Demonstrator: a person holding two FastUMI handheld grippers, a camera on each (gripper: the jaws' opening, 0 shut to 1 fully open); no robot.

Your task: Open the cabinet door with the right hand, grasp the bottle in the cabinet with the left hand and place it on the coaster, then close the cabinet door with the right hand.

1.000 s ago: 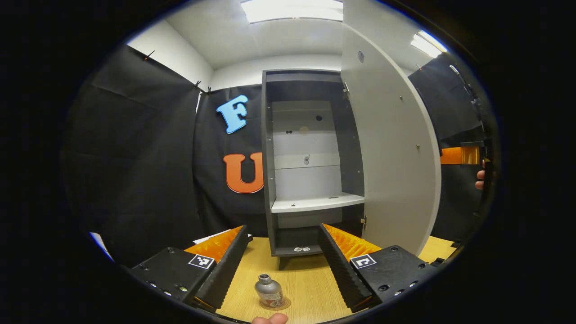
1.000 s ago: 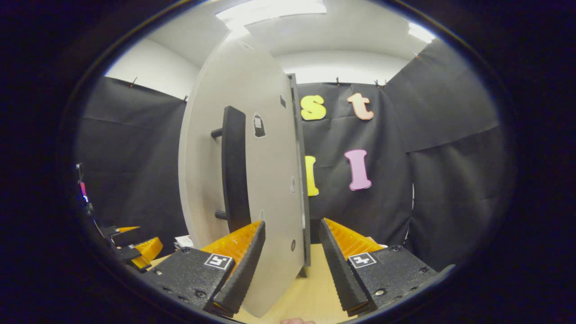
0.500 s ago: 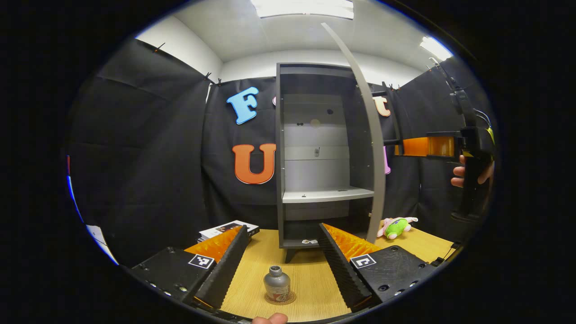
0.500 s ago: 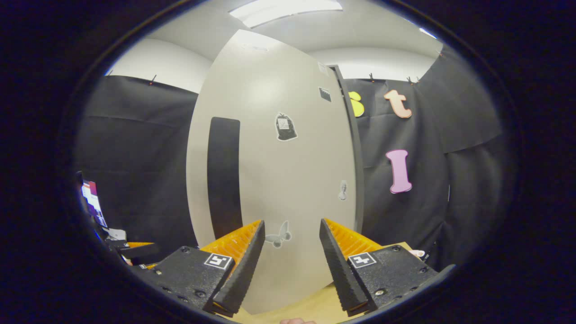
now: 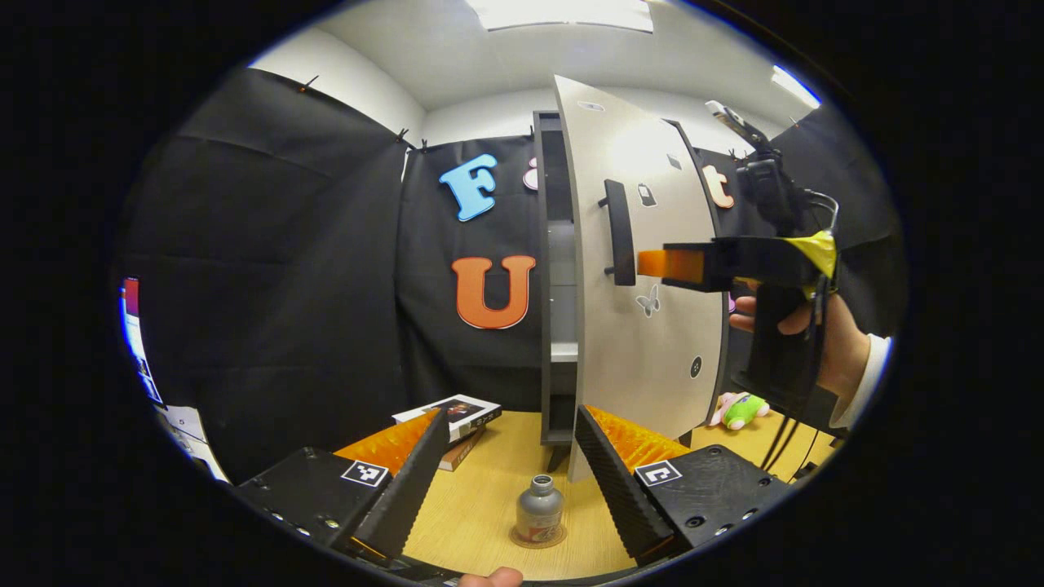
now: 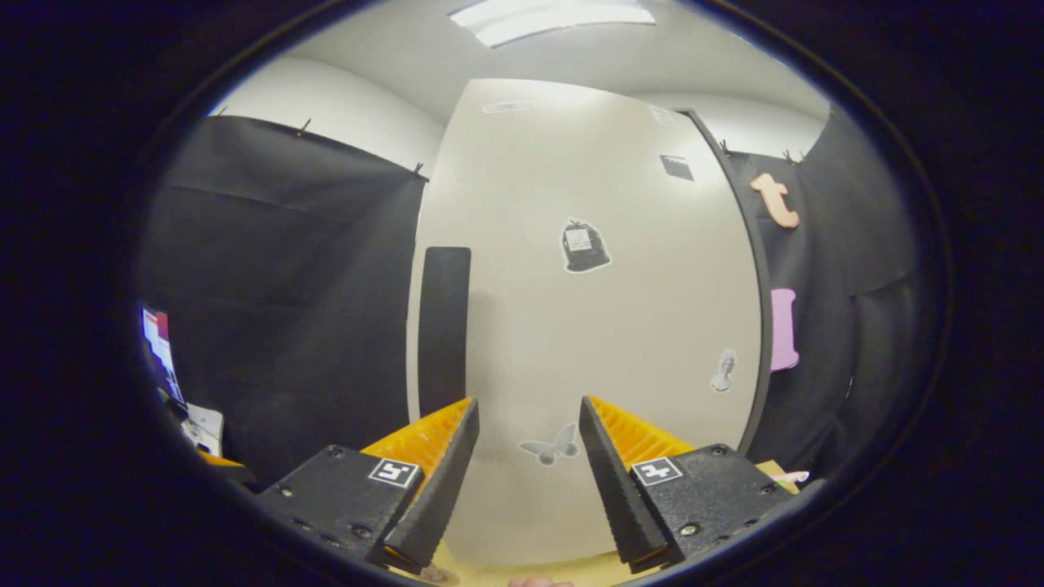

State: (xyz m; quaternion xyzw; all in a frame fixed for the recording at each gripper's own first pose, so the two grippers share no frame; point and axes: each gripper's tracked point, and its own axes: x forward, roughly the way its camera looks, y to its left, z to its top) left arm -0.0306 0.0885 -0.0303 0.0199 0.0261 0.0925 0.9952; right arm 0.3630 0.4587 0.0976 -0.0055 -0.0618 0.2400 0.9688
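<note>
Closing the pale grey, smooth, flat cabinet door (image 5: 644,269) is the step we judge to be in hand. It stands partly ajar on the dark grey cabinet (image 5: 555,269), with a narrow gap left at the door's nine o'clock edge. The small silver metal bottle (image 5: 538,509), round-shouldered with a short neck, already stands upright on the thin round coaster (image 5: 538,538) on the light wood-grain table (image 5: 481,505), at six o'clock in the left gripper view.

Our left gripper (image 5: 510,473) hangs above the bottle with fingers apart, holding nothing. Our right gripper (image 6: 526,456) faces the door's front with fingers spread, empty, its tips close to the panel; we cannot tell if they touch.

We would push flat and steadily near the black vertical bar handle (image 6: 444,326), at ten o'clock from the right gripper, since the slick panel offers little grip and small stickers, including a grey butterfly sticker (image 6: 550,448), dot it.
</note>
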